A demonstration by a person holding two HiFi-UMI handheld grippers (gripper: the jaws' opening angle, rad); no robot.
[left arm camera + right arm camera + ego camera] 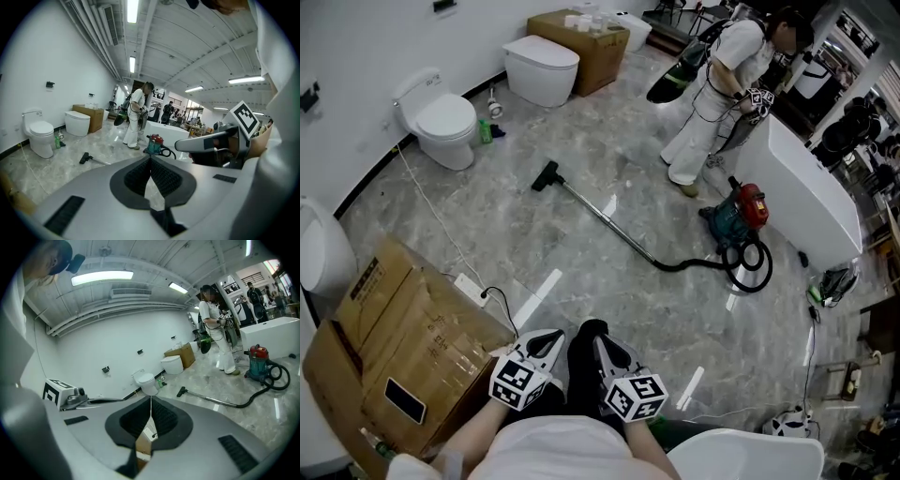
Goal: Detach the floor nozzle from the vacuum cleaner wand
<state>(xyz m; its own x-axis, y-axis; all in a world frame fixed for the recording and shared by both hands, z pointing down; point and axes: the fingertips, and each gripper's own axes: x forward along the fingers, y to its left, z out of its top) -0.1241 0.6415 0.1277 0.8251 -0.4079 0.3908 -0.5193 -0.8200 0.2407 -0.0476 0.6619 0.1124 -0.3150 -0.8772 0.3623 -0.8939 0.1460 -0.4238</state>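
**Bathroom showroom, random stuff all over the place**

There are two toilets along the white wall. One is a white ceramic toilet with a cistern [441,122], with a small green bottle [485,132] just beside it. The other is a squat white tankless toilet [542,67], right next to a brown cardboard box [581,37]. At the near end there's a big crumpled cardboard carton [403,347] with a white power strip [471,289] beside it. A person in white clothes [712,94] stands by a white freestanding bathtub [802,197].

Cardboard box [412,323] print illegible
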